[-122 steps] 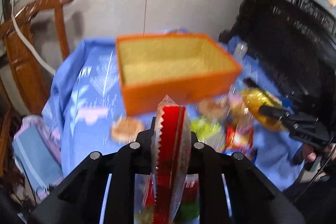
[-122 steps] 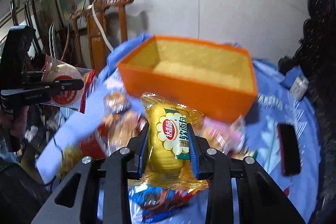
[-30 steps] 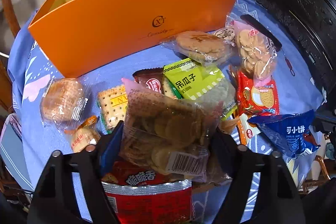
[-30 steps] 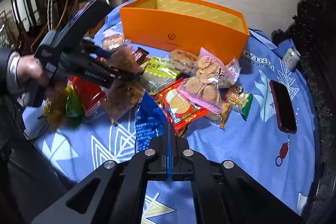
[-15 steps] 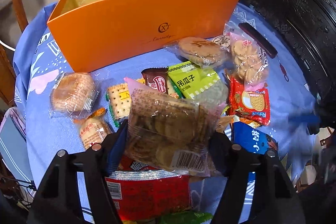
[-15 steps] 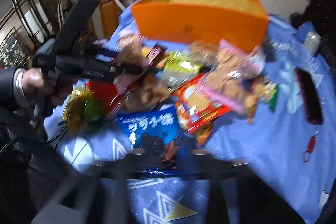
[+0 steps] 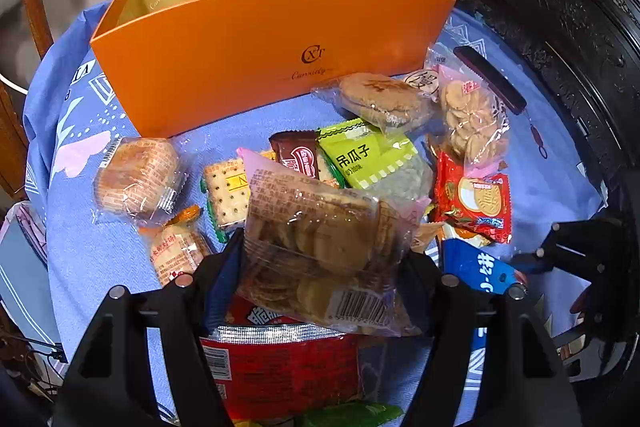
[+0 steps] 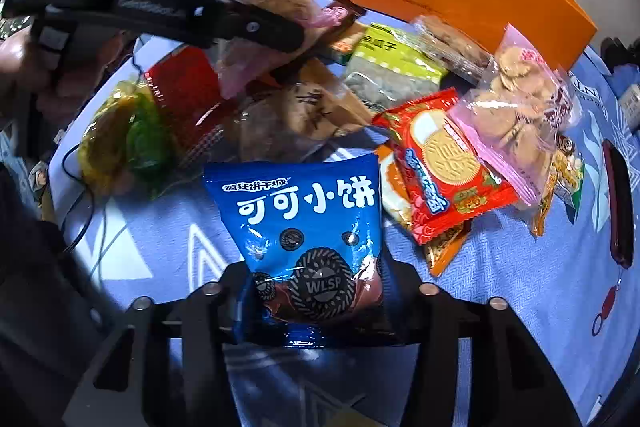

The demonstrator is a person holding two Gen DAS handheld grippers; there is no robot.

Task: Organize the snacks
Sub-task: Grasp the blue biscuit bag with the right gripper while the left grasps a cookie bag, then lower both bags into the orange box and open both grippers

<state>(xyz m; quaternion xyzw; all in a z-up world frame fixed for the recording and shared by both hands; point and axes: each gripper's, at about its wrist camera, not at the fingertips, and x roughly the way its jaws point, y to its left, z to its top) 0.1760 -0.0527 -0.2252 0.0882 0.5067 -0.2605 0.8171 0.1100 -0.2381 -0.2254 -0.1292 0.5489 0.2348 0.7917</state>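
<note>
An orange box stands open-topped at the back of the blue tablecloth, with loose snack packets heaped in front of it. My left gripper is shut on a clear bag of small round biscuits and holds it above the pile. In the right wrist view a blue cocoa-biscuit bag lies on the cloth. My right gripper points down over its lower end. Its jaws are closing, and both pads touch the bag's sides.
A green seed packet, a red biscuit packet, a pink-edged biscuit bag and a wrapped round cake lie around. A dark phone lies at the right. Dark carved furniture borders the right side and a wooden chair the left.
My right gripper went from shut to open, dropped down onto the blue bag and now closes around it. The left gripper kept its hold on the biscuit bag and barely moved.
</note>
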